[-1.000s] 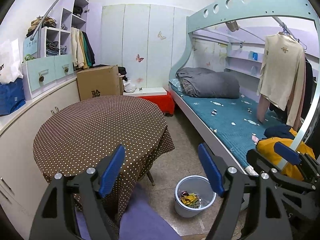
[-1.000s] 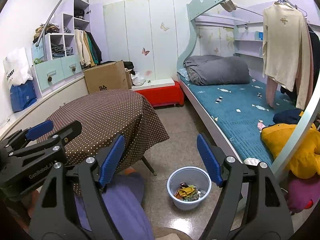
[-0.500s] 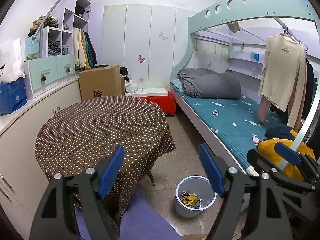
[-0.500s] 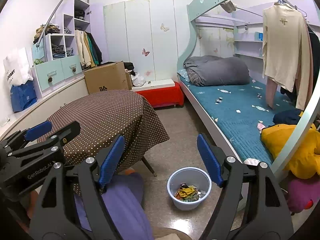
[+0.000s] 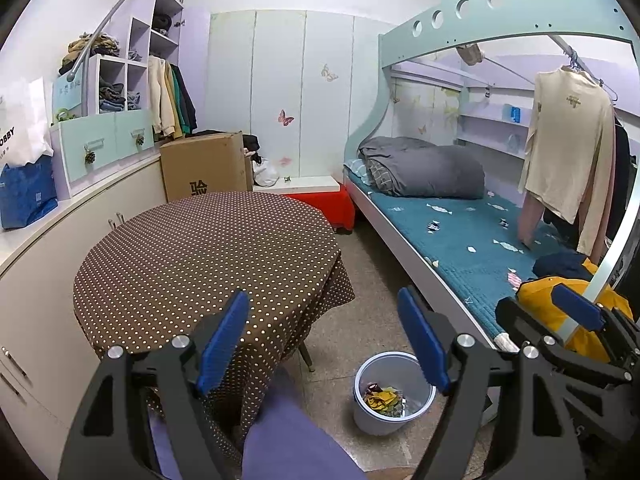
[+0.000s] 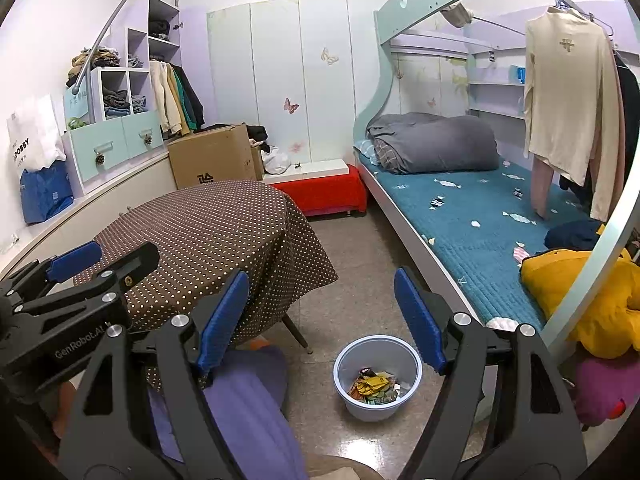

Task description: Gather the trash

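Both held high over the room — left gripper (image 5: 324,344) spread wide and empty, right gripper (image 6: 322,320) spread wide and empty too. Pale blue plastic bin (image 6: 378,376) down on the tiled floor (image 6: 352,264), crumpled wrappers (image 6: 374,388) already inside. Risk: clipping the bin rim on descent, tipping it. Tight lane — brown dotted tablecloth (image 6: 208,232) edge left, white bed frame (image 6: 408,224) right.
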